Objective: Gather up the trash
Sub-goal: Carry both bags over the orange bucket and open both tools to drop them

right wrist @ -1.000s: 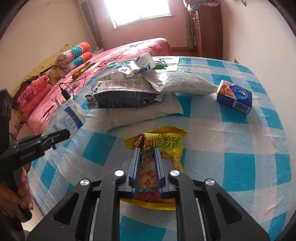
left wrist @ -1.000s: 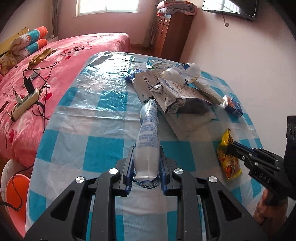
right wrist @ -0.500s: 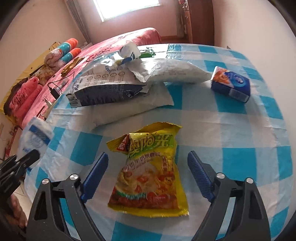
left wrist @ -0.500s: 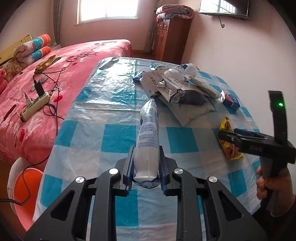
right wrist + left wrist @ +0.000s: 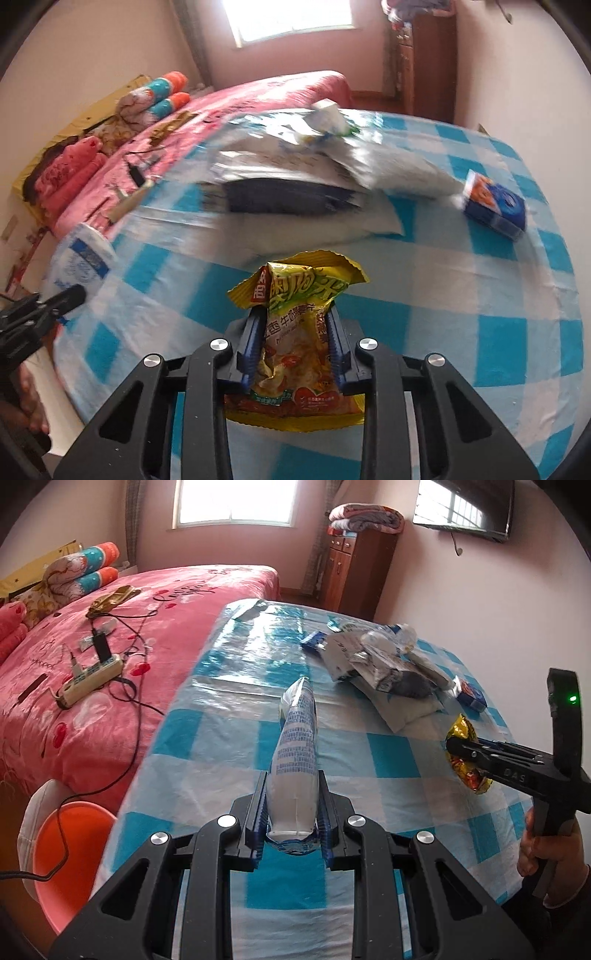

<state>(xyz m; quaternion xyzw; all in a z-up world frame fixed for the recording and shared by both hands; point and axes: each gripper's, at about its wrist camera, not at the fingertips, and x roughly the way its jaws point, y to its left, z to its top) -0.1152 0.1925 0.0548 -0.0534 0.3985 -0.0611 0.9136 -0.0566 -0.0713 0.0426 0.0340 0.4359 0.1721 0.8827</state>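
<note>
near edge of the tabletop: the left gripper (image 5: 291, 808) had its jaws clamped on a long white plastic wrapper with blue print (image 5: 295, 753), held by its lower end, the rest standing out ahead above the blue-and-white checked plastic tablecloth (image 5: 229, 738).
right side of the tabletop: the right gripper (image 5: 295, 343) was shut on a crumpled yellow foil snack packet with red and green print (image 5: 299, 332), pinched across its middle; the packet looked lifted clear of the cloth.
far half of the tabletop: a heap of white and dark paper bags and wrappers (image 5: 384, 664) lay uncollected, with a small blue and orange carton (image 5: 495, 206) just beside it toward the right edge.
beside the left edge: an orange plastic basin (image 5: 70, 853) sat low on the floor; whether it was the bin i could not tell.
step in hand: carrying both pieces off to a container, by my reading.
doing it well: keep both grips firm, since thin film slips; hold the long wrapper away from the heap; let go only once over the container.
</note>
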